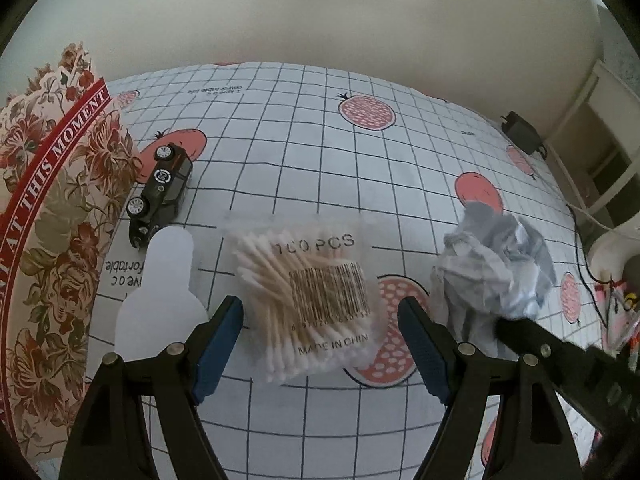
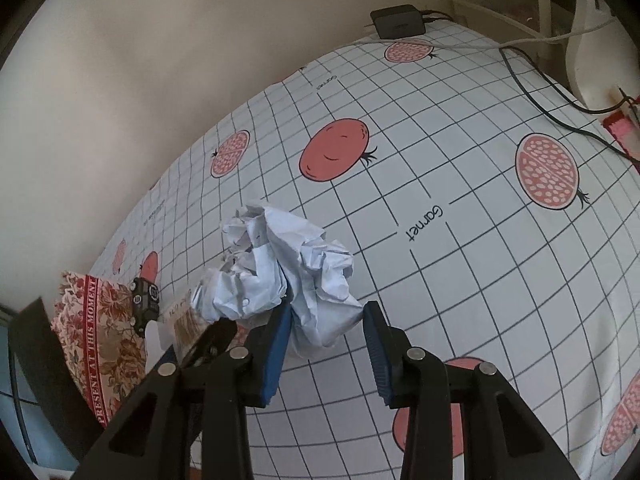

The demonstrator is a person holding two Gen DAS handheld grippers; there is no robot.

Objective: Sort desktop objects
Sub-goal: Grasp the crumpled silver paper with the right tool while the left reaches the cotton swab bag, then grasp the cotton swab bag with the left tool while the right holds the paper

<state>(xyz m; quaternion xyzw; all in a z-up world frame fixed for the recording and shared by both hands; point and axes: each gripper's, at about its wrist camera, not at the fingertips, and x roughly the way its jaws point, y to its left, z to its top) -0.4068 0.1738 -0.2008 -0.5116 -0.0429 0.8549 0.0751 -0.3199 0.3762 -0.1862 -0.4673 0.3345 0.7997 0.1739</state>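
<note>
A clear bag of cotton swabs [image 1: 310,300] lies on the checked tablecloth [image 1: 304,168], between the fingers of my open left gripper [image 1: 322,348]. A crumpled ball of white paper [image 1: 496,264] lies to its right; in the right wrist view the paper [image 2: 288,272] sits between the fingers of my open right gripper [image 2: 326,344], its near edge at the left fingertip. A black toy car [image 1: 162,192] lies on its side at the left, next to a floral box [image 1: 48,216]. A white card cutout [image 1: 158,296] lies by the left finger.
A black power adapter [image 2: 398,21] with cables sits at the table's far edge. A white lamp base [image 2: 592,76] and a red-pink packet [image 2: 622,128] stand at the right. The floral box [image 2: 104,344] borders the left side. A wall runs behind the table.
</note>
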